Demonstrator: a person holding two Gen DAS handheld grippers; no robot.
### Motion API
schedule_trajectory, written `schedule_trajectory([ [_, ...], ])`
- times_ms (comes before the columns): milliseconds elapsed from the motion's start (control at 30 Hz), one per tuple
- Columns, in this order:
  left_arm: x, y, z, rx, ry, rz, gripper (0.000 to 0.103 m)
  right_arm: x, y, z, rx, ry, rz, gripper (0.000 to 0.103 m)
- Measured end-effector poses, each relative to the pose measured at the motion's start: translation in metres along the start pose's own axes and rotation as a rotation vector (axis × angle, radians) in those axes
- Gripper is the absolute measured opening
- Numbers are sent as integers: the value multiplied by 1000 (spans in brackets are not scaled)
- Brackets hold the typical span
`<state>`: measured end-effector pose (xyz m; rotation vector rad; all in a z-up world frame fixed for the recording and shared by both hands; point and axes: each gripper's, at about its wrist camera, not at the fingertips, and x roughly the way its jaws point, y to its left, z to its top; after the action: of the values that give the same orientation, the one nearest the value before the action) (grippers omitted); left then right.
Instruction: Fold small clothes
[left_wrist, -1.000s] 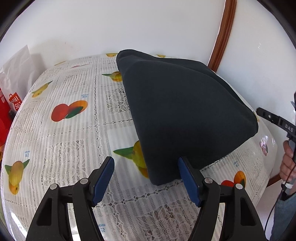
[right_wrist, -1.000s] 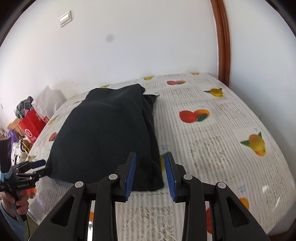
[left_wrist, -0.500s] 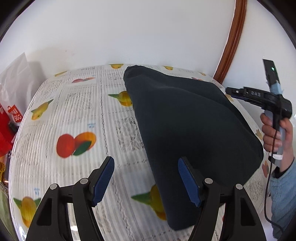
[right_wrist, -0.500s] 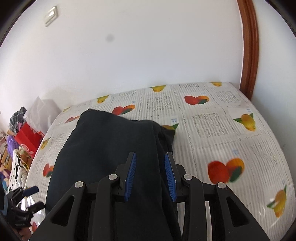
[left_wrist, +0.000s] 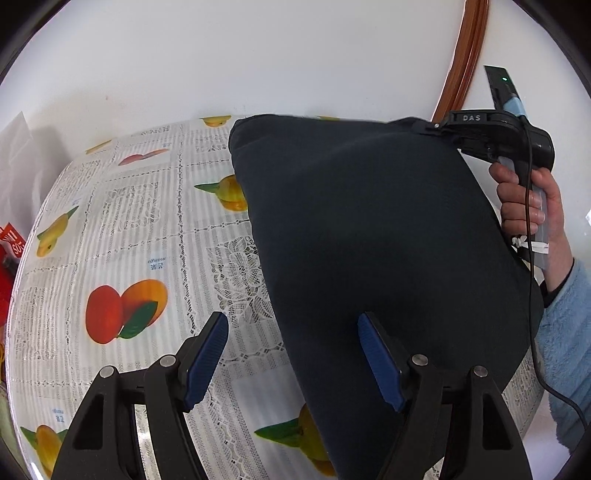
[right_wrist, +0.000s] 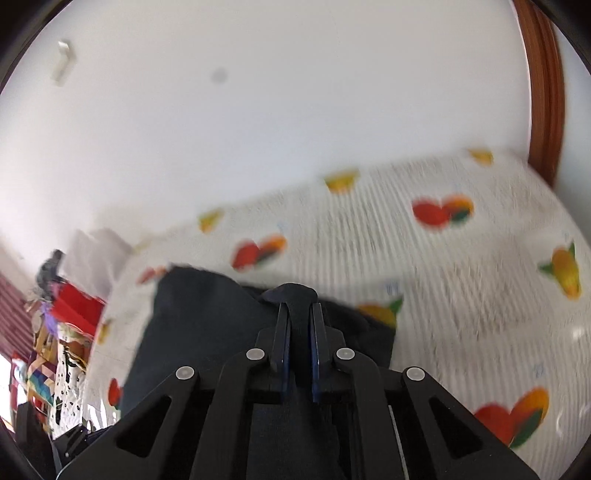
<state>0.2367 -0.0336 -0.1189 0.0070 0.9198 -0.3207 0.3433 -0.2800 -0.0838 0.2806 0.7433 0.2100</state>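
So there's just one piece of clothing here, a dark navy garment (left_wrist: 369, 240), lying folded over on the right part of a table covered with a lacy fruit-print tablecloth (left_wrist: 122, 236). Two grippers in play. The right gripper (right_wrist: 298, 314) has just been closing and its blue pads are clamped on a bunched fold at the garment's far corner; from the left camera you can see it pinching that corner up near the wall, with the person's hand (left_wrist: 528, 206) on the handle and a fuzzy light-blue sleeve (left_wrist: 565, 339) below it. The left gripper (left_wrist: 291, 354) has its jaws spread wide with nothing pinched; its right pad sits over the near edge of the cloth, its left pad over bare tablecloth. The garment's left edge runs diagonally from the back of the table toward the near right. Lots of free tablecloth left of it. The back edge of the table sits against a white wall (left_wrist: 258, 55), brown wood trim (left_wrist: 461, 66) at right, and some red and white bags (right_wrist: 79, 295) pile up past the left end.
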Motion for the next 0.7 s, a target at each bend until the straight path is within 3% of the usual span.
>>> schedule_trajectory([
  [67, 1, 0, 0, -1, 1, -3, 72, 1, -7, -2, 5, -11, 4, 8],
  [133, 0, -1, 0, 3, 0, 0, 72, 25, -14, -6, 19, 83, -53, 9],
  [200, -1, 0, 0, 5, 0, 1, 72, 38, -22, -8, 45, 162, -75, 17],
  [333, -12, 1, -5, 0, -11, -6, 72, -5, -27, -14, 60, 91, -105, 35],
  [533, -31, 4, -21, -34, -32, -35, 70, -75, -9, -62, -74, 73, -111, 37],
  [700, -34, 0, -36, -31, -16, -47, 70, -92, -5, -106, -131, 90, -116, 37],
])
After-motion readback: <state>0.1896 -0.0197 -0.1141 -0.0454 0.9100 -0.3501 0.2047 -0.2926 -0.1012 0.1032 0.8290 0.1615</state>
